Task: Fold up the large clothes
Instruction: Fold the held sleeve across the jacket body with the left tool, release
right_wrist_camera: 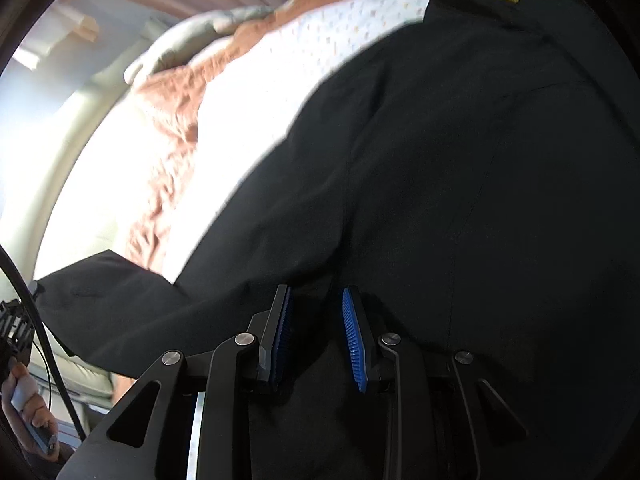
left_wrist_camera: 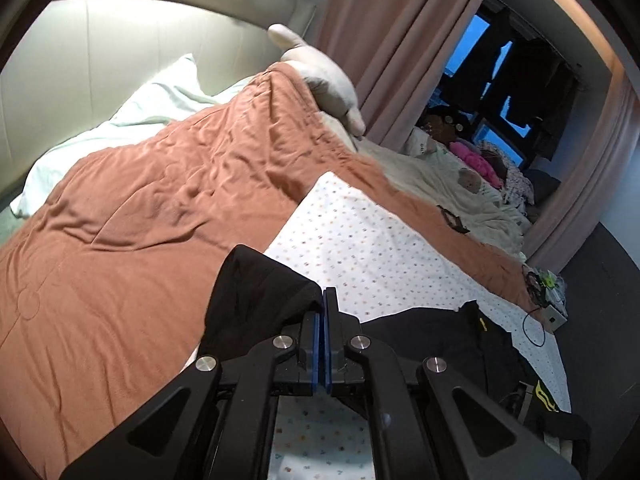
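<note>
A large black garment (right_wrist_camera: 460, 160) with small yellow markings lies on a white dotted sheet (left_wrist_camera: 360, 232) on the bed. My left gripper (left_wrist_camera: 323, 300) is shut on a fold of the black garment (left_wrist_camera: 256, 296) and holds it lifted above the sheet. The rest of the garment (left_wrist_camera: 460, 340) trails to the right behind the fingers. My right gripper (right_wrist_camera: 316, 300) is open, its blue pads (right_wrist_camera: 352, 336) apart, right over the garment's body near a sleeve (right_wrist_camera: 120, 312) that stretches to the left.
A rumpled orange quilt (left_wrist_camera: 160, 184) covers the bed's left and far side, with a pale blue pillow (left_wrist_camera: 132, 112) behind it. A white plush toy (left_wrist_camera: 324, 76), a cream blanket (left_wrist_camera: 452, 184), pink curtains (left_wrist_camera: 400, 40) and a dark window (left_wrist_camera: 512, 80) lie at the far right.
</note>
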The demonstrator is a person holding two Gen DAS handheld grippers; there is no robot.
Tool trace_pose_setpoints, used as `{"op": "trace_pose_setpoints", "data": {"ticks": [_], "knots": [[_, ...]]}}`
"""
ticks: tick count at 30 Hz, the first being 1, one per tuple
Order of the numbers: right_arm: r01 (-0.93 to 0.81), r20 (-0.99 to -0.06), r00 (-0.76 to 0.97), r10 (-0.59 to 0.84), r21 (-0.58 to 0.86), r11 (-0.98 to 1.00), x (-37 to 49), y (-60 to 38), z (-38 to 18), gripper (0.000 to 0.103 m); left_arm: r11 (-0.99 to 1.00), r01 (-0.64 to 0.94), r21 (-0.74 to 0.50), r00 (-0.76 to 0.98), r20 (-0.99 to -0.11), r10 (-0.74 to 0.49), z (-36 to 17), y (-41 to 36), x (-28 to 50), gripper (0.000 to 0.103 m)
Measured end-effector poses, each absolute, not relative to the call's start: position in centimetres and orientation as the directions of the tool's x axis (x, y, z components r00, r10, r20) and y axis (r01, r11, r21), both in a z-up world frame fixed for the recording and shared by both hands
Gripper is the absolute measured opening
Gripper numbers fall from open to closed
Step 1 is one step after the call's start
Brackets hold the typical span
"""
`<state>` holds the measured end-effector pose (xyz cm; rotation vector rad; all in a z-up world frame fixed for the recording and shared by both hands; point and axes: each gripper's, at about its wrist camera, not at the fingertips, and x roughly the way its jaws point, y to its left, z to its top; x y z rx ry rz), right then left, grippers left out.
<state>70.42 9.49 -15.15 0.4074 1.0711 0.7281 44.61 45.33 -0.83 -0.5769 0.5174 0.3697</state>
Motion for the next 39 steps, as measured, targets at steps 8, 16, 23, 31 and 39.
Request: {"op": "trace_pose_setpoints", "data": {"ticks": [8, 16, 23, 31, 39], "knots": [[-0.284, -0.550, 0.389, 0.739, 0.691, 0.665, 68.1, 2.0, -11.0, 0.074, 0.850, -0.331, -0.411, 0.872, -0.478, 0.108, 6.0, 38.3, 47.6, 0.004], [-0.275, -0.515, 0.462, 0.722, 0.691, 0.668, 64.8, -5.2, -8.4, 0.074, 0.910, -0.210, -0.357, 0.893, -0.449, 0.030, 10.2, 30.3, 51.4, 0.004], [-0.209, -0.500, 0.514, 0.697, 0.715, 0.667, 60.8, -11.7, -8.9, 0.074, 0.938, -0.124, -0.323, 0.889, -0.456, -0.039, 11.2, 23.9, 54.3, 0.004], [-0.092, -0.528, 0.594, 0.606, 0.704, 0.704, 58.2, -15.0, -9.5, 0.074, 0.954, -0.047, -0.296, 0.867, -0.486, -0.108, 10.8, 17.3, 58.5, 0.004], [-0.010, -0.558, 0.617, 0.555, 0.700, 0.714, 58.1, -17.0, -9.1, 0.074, 0.960, 0.058, -0.274, 0.829, -0.523, -0.200, 7.4, 10.5, 62.8, 0.004]]}}
